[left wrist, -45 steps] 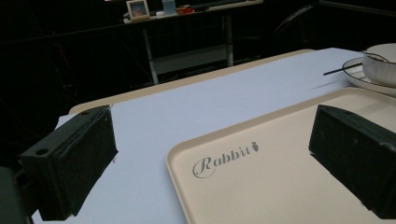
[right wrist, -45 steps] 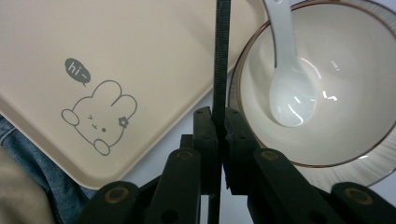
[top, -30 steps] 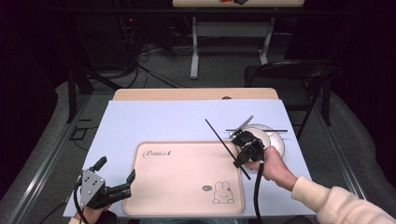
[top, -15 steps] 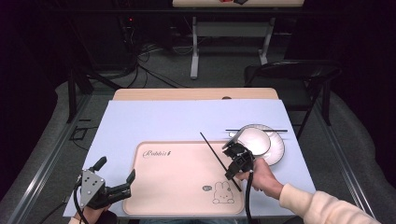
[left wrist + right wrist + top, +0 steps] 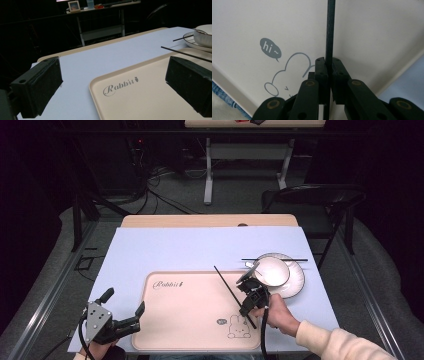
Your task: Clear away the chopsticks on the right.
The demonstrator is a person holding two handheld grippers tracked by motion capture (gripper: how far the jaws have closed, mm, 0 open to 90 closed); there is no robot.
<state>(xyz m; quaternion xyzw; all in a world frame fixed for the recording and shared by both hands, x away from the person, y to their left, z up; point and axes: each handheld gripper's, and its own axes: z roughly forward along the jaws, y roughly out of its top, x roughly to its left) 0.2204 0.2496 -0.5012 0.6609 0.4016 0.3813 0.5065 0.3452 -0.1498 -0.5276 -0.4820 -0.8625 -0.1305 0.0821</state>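
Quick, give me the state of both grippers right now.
Left gripper: open, holding nothing, by the tray's near left corner.
Right gripper: shut on a black chopstick, over the tray.

"Rabbit" in script at the upper left of the tray (image 5: 150,100), "hi~" in a speech bubble beside its rabbit drawing (image 5: 287,72)

Chopstick carried from the plate to the tray

The right gripper (image 5: 248,301), clamped on one black chopstick (image 5: 233,294), has moved from beside the plate (image 5: 296,284) toward the person and lower. It is now over the tray (image 5: 190,320), just above the rabbit print (image 5: 238,326).
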